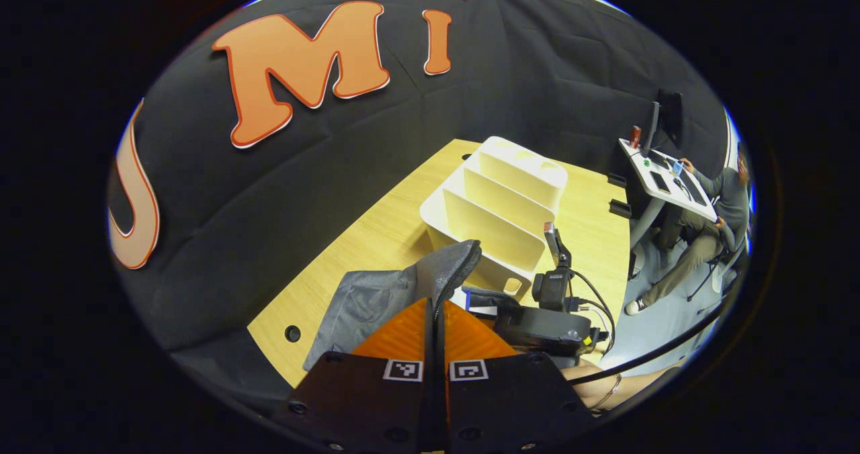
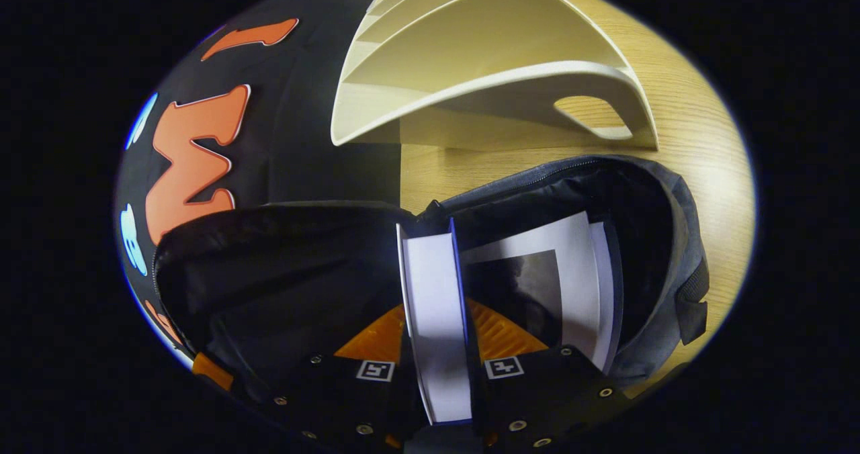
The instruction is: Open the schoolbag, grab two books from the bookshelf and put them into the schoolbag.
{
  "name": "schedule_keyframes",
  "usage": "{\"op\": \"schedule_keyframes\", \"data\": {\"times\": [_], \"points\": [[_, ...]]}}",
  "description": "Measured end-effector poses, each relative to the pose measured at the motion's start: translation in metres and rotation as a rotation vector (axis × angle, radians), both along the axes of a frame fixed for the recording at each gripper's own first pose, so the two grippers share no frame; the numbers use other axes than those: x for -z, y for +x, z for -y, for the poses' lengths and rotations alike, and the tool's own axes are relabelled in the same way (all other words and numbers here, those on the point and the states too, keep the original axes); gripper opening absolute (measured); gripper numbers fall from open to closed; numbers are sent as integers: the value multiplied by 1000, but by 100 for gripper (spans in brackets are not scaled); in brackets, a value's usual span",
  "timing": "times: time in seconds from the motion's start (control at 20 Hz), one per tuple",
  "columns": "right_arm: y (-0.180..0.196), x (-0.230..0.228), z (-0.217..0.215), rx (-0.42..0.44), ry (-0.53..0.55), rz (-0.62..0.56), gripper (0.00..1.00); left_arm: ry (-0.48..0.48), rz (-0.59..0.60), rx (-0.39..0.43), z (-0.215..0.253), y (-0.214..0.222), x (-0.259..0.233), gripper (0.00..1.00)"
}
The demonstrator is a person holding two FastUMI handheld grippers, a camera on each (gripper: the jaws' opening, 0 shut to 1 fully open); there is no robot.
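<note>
1. The right gripper (image 2: 437, 367) is seen clenched on a book (image 2: 437, 320), held upright inside the open schoolbag (image 2: 662, 239).
2. A second book (image 2: 578, 273) apparently stands within the schoolbag.
3. The left gripper (image 1: 435, 343) is closed on the schoolbag's flap.
4. The bookshelf (image 1: 500, 202) stands just behind the schoolbag on the bench (image 1: 376, 232).

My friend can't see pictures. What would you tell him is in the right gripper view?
The right tongs hold a book upright over the open schoolbag, where another book already sits inside. Behind the bag, a white bookshelf stands on a wooden table.
</note>
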State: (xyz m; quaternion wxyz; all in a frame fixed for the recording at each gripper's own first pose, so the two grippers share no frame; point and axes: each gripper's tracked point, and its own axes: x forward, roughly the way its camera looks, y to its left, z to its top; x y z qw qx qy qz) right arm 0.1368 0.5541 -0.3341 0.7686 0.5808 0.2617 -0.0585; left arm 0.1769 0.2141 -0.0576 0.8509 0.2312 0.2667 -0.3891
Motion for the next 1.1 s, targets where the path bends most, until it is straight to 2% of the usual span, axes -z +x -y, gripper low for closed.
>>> {"op": "schedule_keyframes", "data": {"times": [0.2, 0.4, 0.5, 0.55, 0.6, 0.65, 0.7, 0.9, 1.1], "points": [[-7, 8, -6, -32, 9, -109, 45, -53, -43, -36, -10, 9, 1, 1], [-31, 24, -7, -88, -86, -267, 59, -72, -67, -46, -17, 9, 9, 1], [-38, 22, -7, -114, -123, -298, 64, -86, -80, -52, -21, 7, 13, 1], [-41, 19, -7, -123, -128, -305, 70, -92, -86, -58, -23, 6, 13, 1], [-44, 14, -7, -128, -131, -307, 81, -100, -90, -64, -25, 6, 14, 1], [-45, 8, -6, -133, -138, -306, 74, -107, -96, -70, -27, 6, 15, 1], [-49, 1, -4, -135, -147, -305, 99, -114, -105, -76, -30, 4, 18, 1], [-65, -30, 20, -127, -225, -284, 99, -160, -152, -108, -34, -6, 29, 1], [-86, -50, 52, -145, -318, -285, 99, -234, -252, -160, -32, -21, 49, 2]]}}
